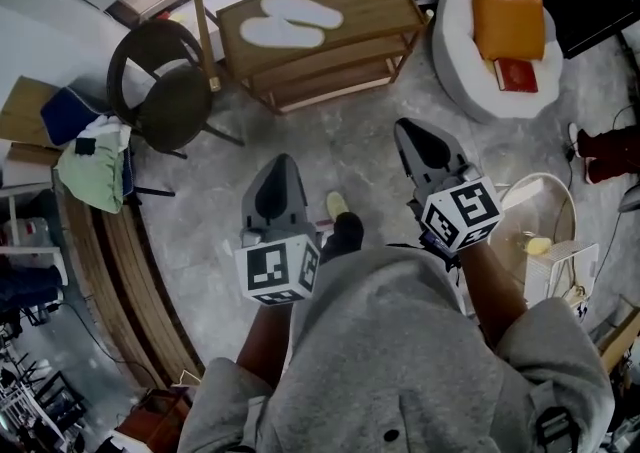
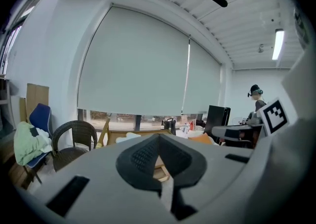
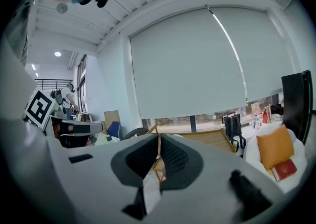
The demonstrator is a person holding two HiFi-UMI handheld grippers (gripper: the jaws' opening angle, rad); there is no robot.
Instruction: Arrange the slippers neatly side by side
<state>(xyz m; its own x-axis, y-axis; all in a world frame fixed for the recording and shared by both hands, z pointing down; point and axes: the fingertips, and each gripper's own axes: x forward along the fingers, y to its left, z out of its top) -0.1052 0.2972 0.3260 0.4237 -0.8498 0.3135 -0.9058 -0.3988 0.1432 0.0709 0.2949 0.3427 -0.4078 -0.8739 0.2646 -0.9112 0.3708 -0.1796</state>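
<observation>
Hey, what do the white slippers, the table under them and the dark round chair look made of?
Slippers: probably foam or soft fabric, flat matte white. Table: wood, light brown boards and legs. Chair: likely dark wicker or rattan; its woven back shows in the left gripper view.

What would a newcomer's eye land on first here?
Probably the two grey hand-held tools low in the head view: the left gripper and the right gripper, each with a black-and-white marker cube, jaws closed on nothing. Beyond them, white slippers lie close together on a wooden table. An orange cushion sits on a white seat at upper right.
</observation>
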